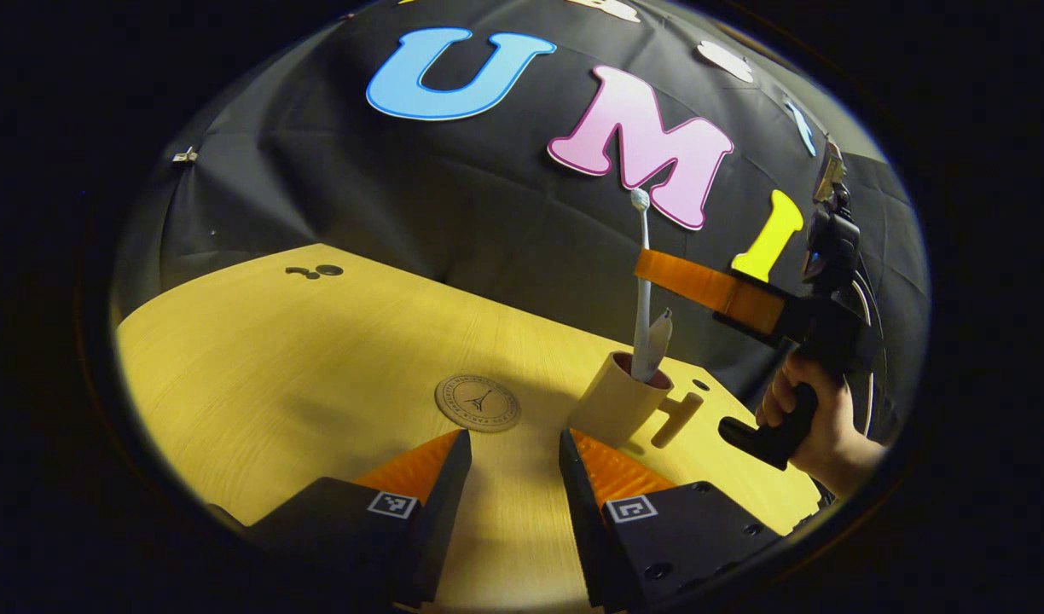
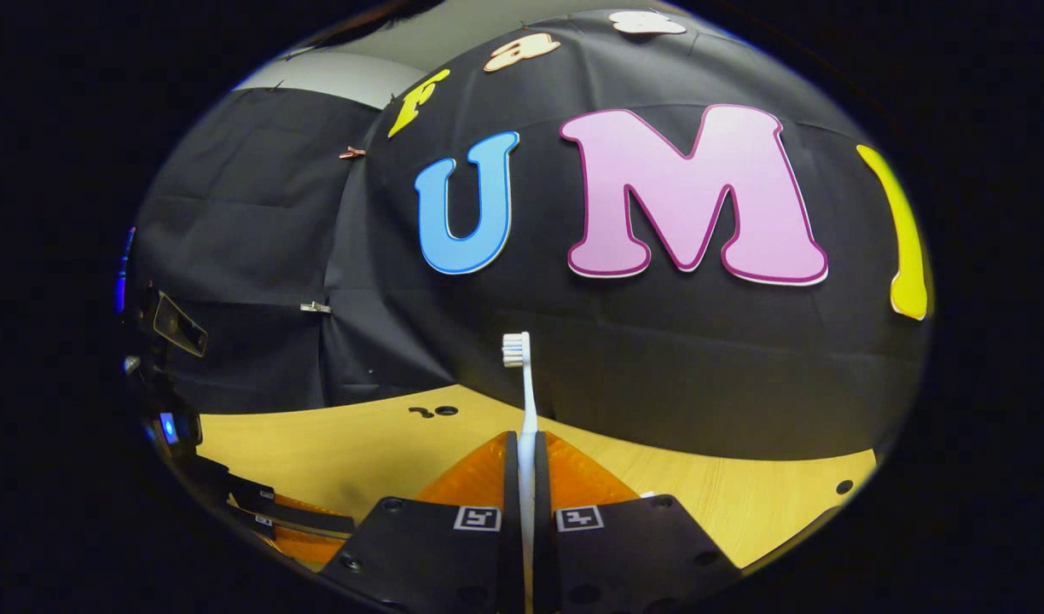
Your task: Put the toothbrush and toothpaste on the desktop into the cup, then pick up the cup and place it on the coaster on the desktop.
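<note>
In the left gripper view a tan cup with a side handle stands on the wooden desktop, just right of my open left gripper. A white toothpaste tube leans inside the cup. The white toothbrush stands upright with its lower end in the cup, and my right gripper is shut on its handle. The round coaster lies left of the cup, straight ahead of the left fingers. In the right gripper view the toothbrush rises between the closed right gripper, bristles up.
A hand holds the right gripper's black grip at the table's right end. Small dark holes mark the far left of the desktop. The left gripper appears low at the left of the right gripper view.
</note>
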The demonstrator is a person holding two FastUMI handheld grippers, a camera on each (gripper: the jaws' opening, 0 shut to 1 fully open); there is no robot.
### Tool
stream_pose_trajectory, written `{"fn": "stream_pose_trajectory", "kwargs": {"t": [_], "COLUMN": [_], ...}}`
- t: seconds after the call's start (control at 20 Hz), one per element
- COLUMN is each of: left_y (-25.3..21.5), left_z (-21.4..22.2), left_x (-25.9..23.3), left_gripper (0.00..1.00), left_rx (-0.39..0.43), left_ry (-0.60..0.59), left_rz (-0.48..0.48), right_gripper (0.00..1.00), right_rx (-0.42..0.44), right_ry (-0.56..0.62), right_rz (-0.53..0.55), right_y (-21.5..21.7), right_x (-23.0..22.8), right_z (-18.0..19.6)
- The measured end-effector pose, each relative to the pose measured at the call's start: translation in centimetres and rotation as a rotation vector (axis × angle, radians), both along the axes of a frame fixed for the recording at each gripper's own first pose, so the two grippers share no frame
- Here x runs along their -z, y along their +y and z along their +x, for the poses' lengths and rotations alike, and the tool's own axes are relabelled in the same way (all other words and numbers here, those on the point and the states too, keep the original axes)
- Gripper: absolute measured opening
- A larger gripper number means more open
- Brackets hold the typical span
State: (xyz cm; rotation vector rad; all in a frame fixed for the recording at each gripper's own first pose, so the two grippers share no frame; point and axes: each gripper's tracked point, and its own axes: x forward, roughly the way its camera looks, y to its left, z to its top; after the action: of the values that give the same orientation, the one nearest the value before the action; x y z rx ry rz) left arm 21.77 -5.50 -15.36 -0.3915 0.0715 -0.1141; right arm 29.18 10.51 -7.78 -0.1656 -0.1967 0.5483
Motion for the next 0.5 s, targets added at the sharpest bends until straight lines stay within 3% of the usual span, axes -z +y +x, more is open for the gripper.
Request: {"fn": "stream_pose_trajectory", "kwargs": {"t": [0.5], "left_y": [-0.3], "left_z": [0.6], "left_x": [0.5], "left_gripper": [0.66], "left_rx": [-0.001], "left_ry": [0.015], "left_rz": [0.004], "right_gripper": [0.08], "right_rx": [0.041], "right_ry": [0.037], "right_rz": [0.016], "right_y": [-2.7], "right_x": [1.6], "right_z": [0.8]}}
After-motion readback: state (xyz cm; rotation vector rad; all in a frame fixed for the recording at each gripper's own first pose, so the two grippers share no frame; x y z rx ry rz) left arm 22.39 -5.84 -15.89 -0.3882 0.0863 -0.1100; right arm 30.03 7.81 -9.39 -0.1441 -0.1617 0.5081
